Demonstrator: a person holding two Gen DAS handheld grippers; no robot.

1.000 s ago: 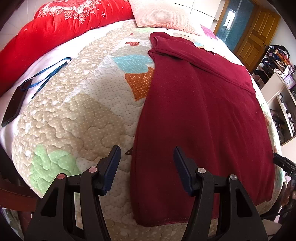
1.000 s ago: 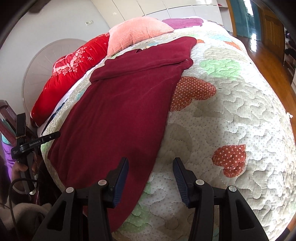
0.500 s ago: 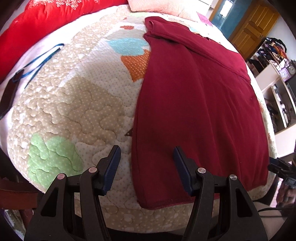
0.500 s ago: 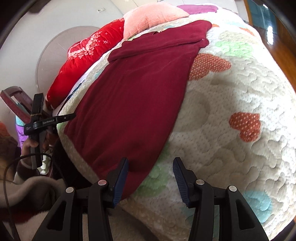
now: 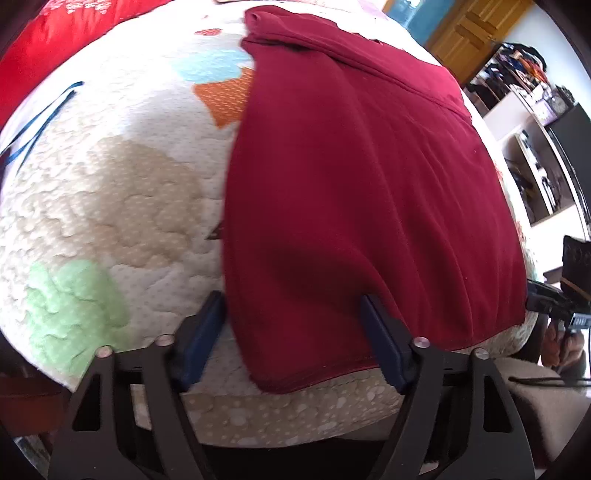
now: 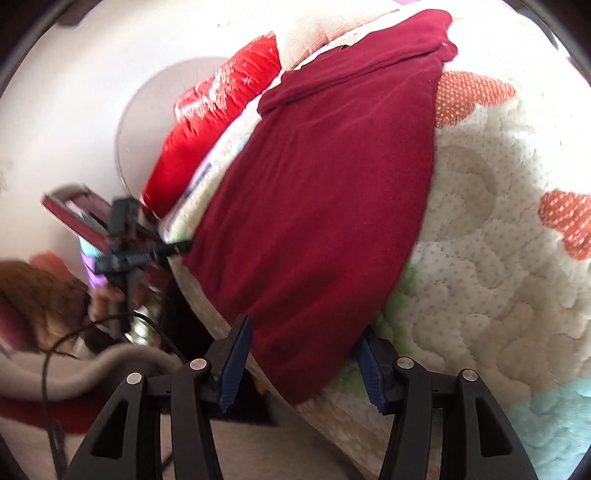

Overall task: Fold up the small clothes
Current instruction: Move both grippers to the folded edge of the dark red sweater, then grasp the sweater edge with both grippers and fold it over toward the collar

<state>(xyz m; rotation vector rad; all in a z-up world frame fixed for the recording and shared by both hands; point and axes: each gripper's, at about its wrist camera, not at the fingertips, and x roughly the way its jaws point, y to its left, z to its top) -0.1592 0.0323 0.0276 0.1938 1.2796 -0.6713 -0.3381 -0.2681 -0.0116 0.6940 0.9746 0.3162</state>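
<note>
Dark red knit, the garment point(image 5: 362, 192) lies spread flat along the quilt point(image 5: 110, 192) of a bed, its bottom hem at the near edge and its folded-over upper part toward the pillows at the far end. In the left wrist view the hem drapes just over the bed's near edge, and the garment's left side edge runs straight up the quilt past an orange patch point(image 5: 225, 99) and a pale blue one point(image 5: 210, 66).

The left gripper point(image 5: 291, 328) stands at the garment's near left corner with its jaws opening; the blue pads straddle that corner, one on bare quilt just outside the side edge, the other over the cloth, and neither is seen pressing on the fabric. The right gripper point(image 6: 303, 354) is at the opposite near corner, its jaws also opening, with the corner of the hem between the pads and no pinch visible.

Beyond the garment, a red duvet point(image 6: 218, 114) and a pink pillow point(image 6: 321, 29) sit at the head of the bed. A blue lanyard point(image 5: 40, 122) lies near the quilt's left edge. In the right wrist view the other gripper shows, blurred, at the bed's near left corner, held in a hand point(image 6: 107, 295). A wooden door point(image 5: 465, 29) and open shelves point(image 5: 532, 155) stand past the bed's right side.
</note>
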